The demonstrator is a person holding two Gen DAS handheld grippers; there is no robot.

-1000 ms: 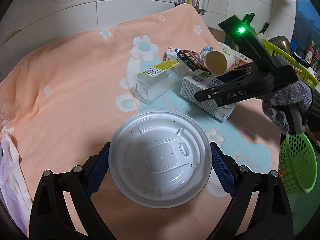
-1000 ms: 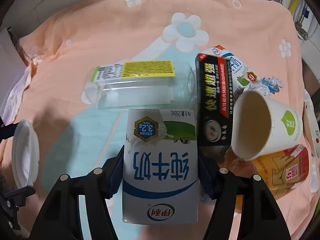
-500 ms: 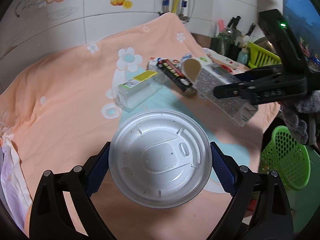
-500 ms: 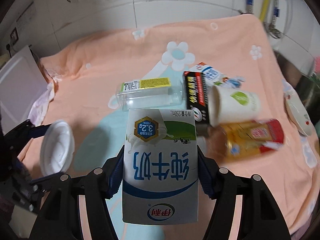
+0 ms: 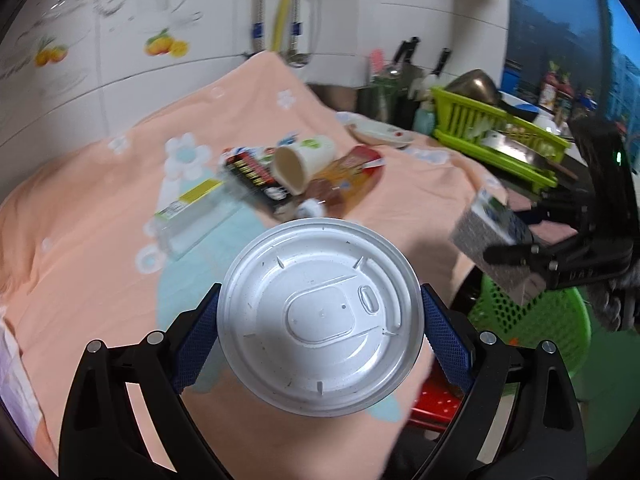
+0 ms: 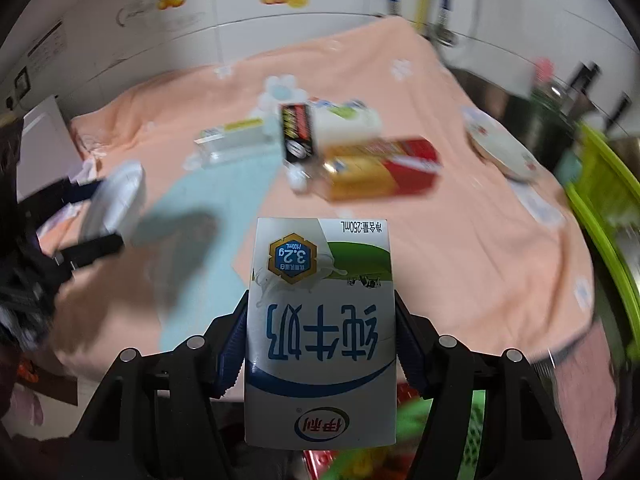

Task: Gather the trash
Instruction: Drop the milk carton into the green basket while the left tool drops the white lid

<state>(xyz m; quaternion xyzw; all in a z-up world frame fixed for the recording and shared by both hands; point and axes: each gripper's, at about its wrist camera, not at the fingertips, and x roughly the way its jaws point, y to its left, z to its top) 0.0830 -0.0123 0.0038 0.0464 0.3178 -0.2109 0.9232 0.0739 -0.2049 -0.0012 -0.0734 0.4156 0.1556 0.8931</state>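
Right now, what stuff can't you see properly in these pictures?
- Green basket, left wrist view: its inside is hidden by the milk carton and right gripper.
- Same basket, right wrist view: only a blurred sliver beneath the carton.
- Black box, right wrist view: print smeared by blur.
- White lid, left wrist view: underside faces away, clamped in left gripper.

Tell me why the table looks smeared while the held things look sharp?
Left wrist view: the lid is crisp, the paper cup and cloth blurred. Right wrist view: the milk carton is sharp, the background streaked, edges bent by the fisheye lens. Motion blur, probably.
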